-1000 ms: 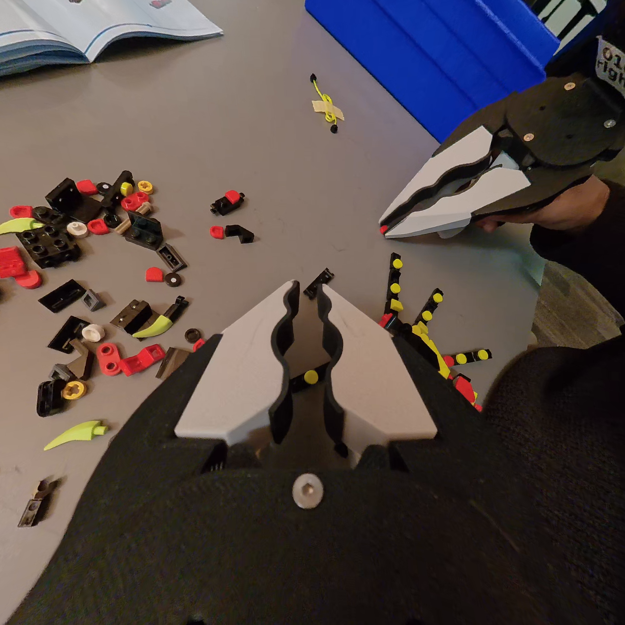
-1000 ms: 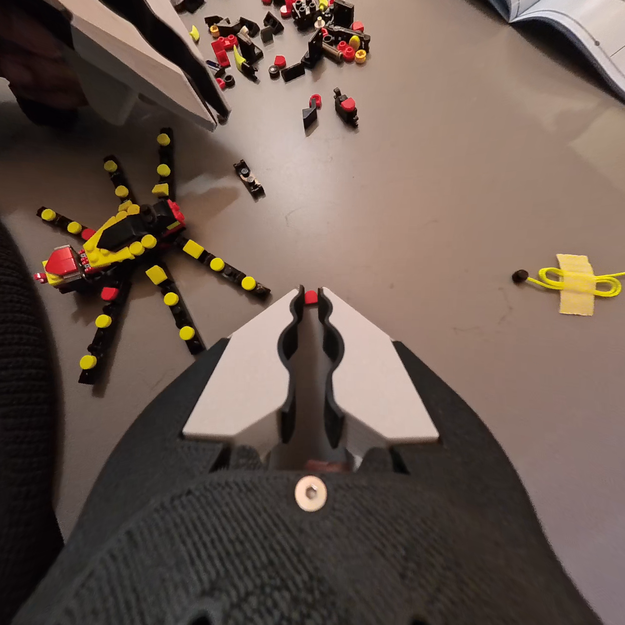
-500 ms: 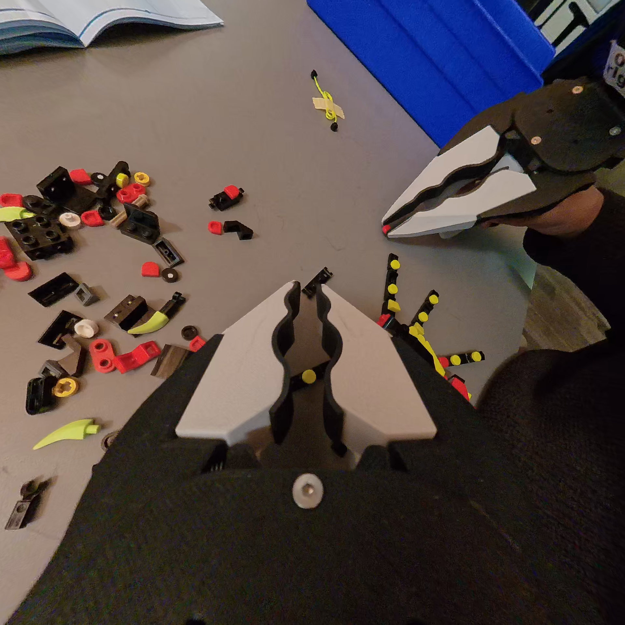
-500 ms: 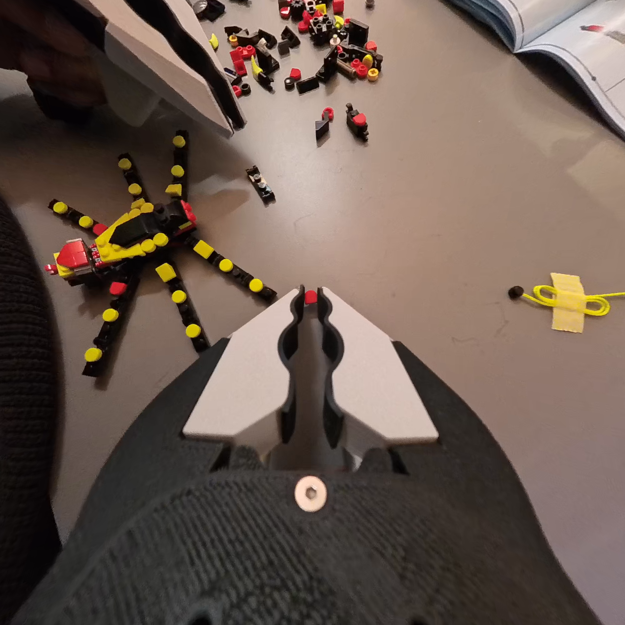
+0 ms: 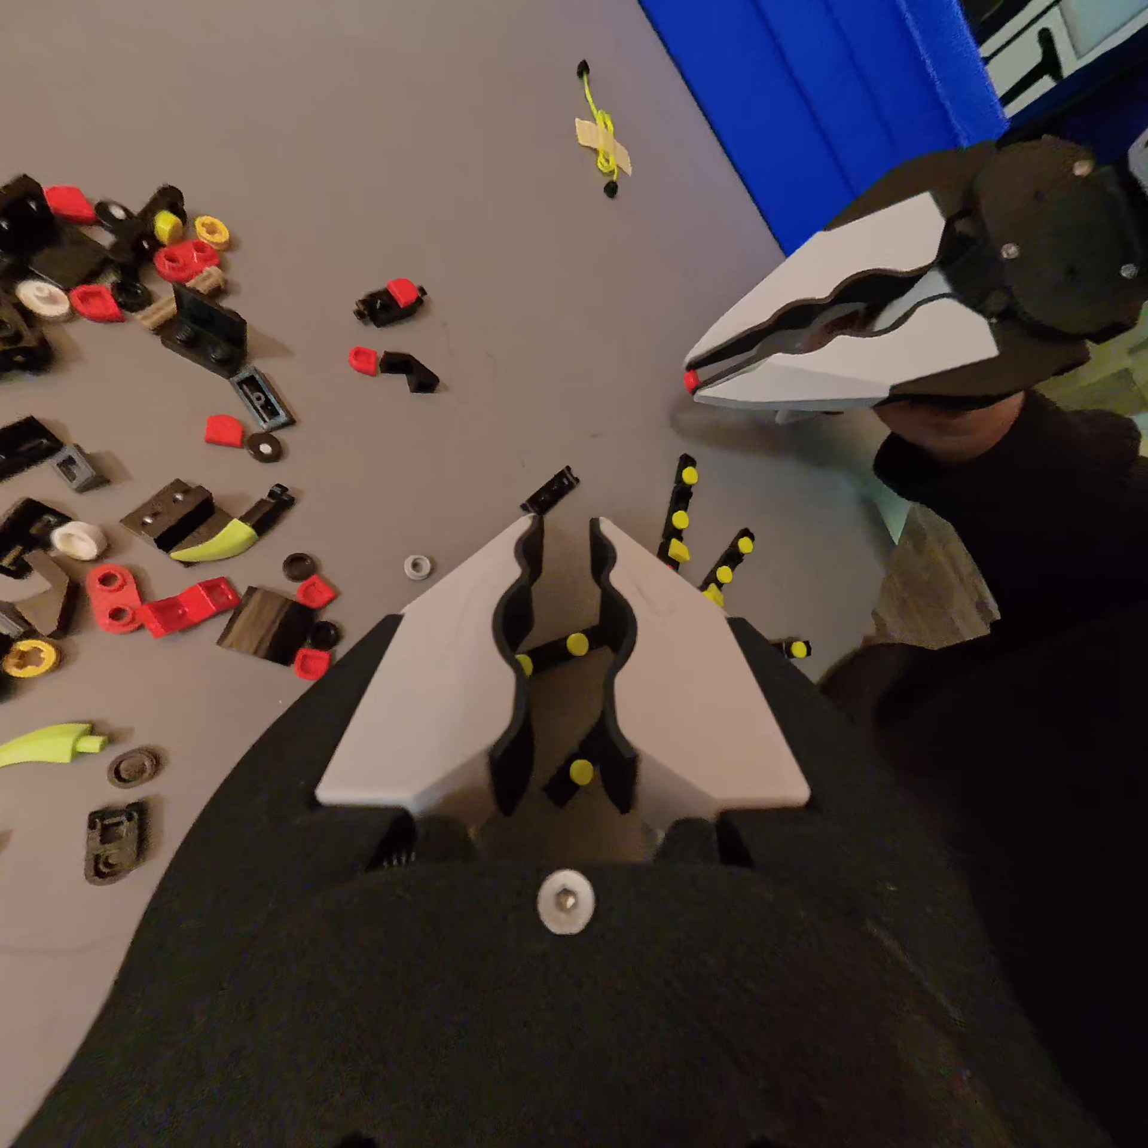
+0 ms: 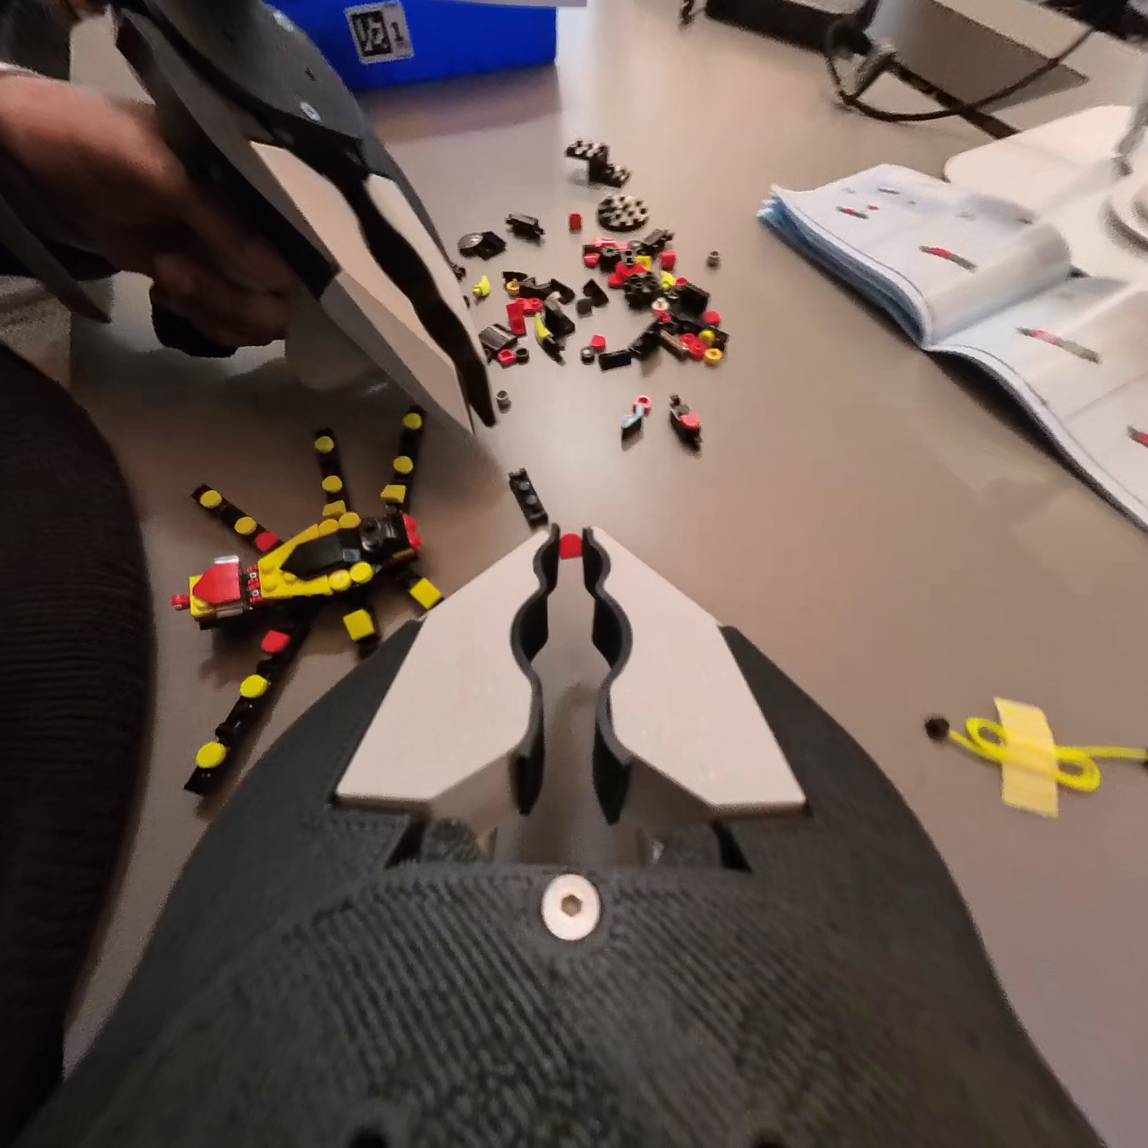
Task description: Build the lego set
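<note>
Since a second ago the left gripper [image 5: 564, 528] has slid over the spider model [image 6: 310, 565], so two of its black legs with yellow studs now show between the spread fingers instead of one. That model, black and yellow with a red head, lies near the counter [image 6: 838, 559] edge closest to the person. The right gripper [image 6: 569, 539] pinches a small red piece [image 6: 569, 546] at its very tips, held just beside the model, above the counter. A short black plate [image 6: 528, 504] lies between both grippers. Farther toward the middle of the counter the loose pieces [image 6: 621, 304] are scattered, red, black, yellow and lime. An open instruction booklet [image 6: 969, 292] rests beyond them, a taped yellow cord [image 6: 1031, 755] lies well apart, and a blue bin [image 5: 826, 105] stands at the far edge.
</note>
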Available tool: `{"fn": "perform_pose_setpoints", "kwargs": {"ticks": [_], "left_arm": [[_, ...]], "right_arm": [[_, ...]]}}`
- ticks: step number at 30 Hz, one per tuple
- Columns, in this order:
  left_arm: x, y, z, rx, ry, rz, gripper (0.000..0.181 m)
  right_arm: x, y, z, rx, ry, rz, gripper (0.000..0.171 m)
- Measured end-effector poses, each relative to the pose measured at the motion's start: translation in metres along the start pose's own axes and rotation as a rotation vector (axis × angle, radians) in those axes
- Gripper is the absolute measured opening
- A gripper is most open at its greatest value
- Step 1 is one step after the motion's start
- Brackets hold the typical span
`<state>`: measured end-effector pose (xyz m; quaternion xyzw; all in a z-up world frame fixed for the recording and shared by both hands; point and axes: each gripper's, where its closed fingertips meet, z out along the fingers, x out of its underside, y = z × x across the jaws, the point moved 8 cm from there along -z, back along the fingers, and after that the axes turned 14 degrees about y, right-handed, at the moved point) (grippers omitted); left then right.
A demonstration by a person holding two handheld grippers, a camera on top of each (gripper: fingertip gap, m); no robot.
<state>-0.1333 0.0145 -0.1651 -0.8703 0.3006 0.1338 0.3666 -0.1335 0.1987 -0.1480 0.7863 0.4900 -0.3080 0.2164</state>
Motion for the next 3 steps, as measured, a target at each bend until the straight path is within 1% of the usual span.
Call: {"fn": "perform_pose_setpoints", "kwargs": {"ticks": [1, 3], "left_arm": [[0.000, 0.000, 0.002, 0.016, 0.019, -0.021, 0.020], [0.001, 0.000, 0.007, 0.057, 0.048, -0.067, 0.027]], "right_arm": [[-0.004, 0.001, 0.006, -0.018, 0.013, -0.021, 0.005], [-0.010, 0.005, 0.018, -0.051, 0.040, -0.066, 0.006]]}}
